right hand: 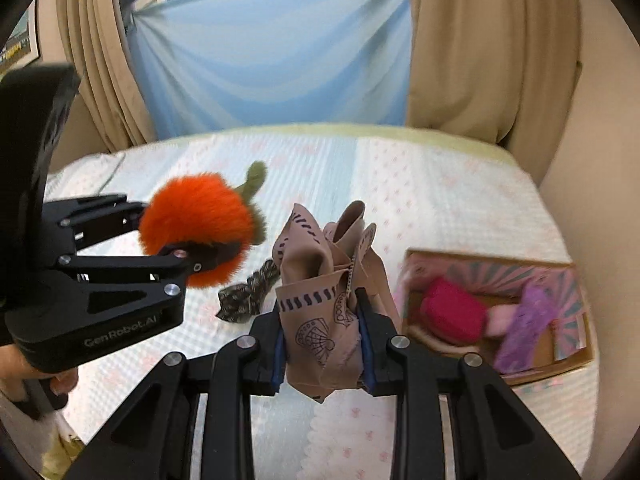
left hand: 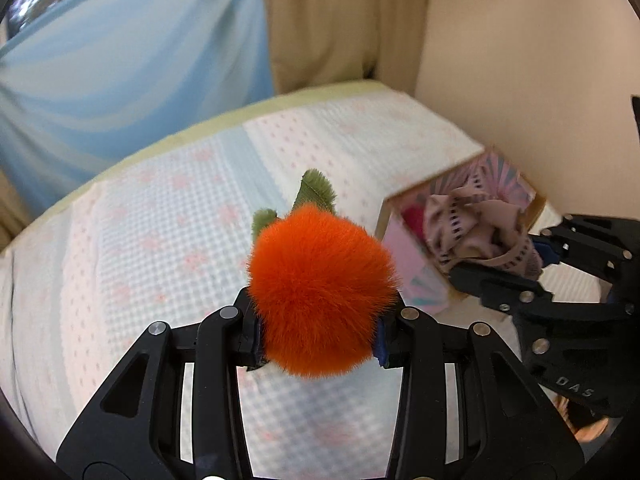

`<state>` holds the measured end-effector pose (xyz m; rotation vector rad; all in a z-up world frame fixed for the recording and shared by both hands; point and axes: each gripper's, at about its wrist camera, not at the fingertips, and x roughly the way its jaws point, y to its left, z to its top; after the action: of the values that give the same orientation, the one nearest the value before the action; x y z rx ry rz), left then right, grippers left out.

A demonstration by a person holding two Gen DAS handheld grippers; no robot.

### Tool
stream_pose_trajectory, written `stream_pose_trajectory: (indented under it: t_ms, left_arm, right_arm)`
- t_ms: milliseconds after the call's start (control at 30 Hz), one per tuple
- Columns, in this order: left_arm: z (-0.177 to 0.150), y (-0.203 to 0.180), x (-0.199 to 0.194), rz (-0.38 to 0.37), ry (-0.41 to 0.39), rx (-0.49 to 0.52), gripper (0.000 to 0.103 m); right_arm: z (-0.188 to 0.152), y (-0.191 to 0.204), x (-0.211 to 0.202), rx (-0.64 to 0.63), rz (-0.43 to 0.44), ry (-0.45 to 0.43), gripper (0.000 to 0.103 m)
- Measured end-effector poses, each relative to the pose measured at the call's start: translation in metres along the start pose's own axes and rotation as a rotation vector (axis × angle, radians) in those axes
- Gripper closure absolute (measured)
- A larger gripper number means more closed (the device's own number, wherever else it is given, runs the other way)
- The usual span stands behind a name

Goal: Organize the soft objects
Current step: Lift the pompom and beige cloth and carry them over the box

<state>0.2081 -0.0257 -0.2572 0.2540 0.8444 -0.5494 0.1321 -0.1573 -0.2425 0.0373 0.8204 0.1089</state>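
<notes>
My left gripper (left hand: 318,340) is shut on a fluffy orange plush fruit (left hand: 320,292) with green leaves, held above the bed; it also shows in the right wrist view (right hand: 196,224). My right gripper (right hand: 322,356) is shut on a crumpled beige patterned cloth (right hand: 324,280), held above the bed just left of the box. In the left wrist view that cloth (left hand: 472,228) hangs in front of the pink cardboard box (left hand: 416,276). The box (right hand: 568,364) holds a magenta soft item (right hand: 452,312) and a purple one (right hand: 528,324).
A dark patterned fabric piece (right hand: 248,292) lies on the quilted bed (right hand: 440,200) between the two grippers. Blue sheet and beige curtains (right hand: 480,48) hang behind the bed. A wall (left hand: 540,60) stands to the right of the box.
</notes>
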Motion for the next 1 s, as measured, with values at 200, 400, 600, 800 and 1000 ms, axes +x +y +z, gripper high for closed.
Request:
stream_pose_trajectory:
  t_ms: [200,400,600,800,1000]
  left_arm:
    - [0.029,-0.031,-0.054,0.033,-0.062,-0.094,0.068]
    - [0.057,-0.076,-0.079,0.066,-0.096,-0.176,0.067]
    - [0.081,-0.130,-0.065,0.059,-0.096,-0.239,0.067]
    - [0.103,-0.177,-0.039,0.018,-0.057,-0.238,0.068]
    - [0.112,-0.202,0.001,-0.024,0.005,-0.211,0.068]
  right_arm:
    - [0.023,-0.039,-0.068,0.018,0.003,-0.043,0.076]
    - [0.033,-0.084,-0.107,0.009,-0.015,-0.074,0.076]
    - [0.033,-0.140,-0.128,0.001,-0.046,-0.066,0.076]
    - [0.031,-0.194,-0.127,0.051,-0.093,-0.029,0.076]
    - [0.025,-0.231,-0.104,0.119,-0.118,0.032,0.076]
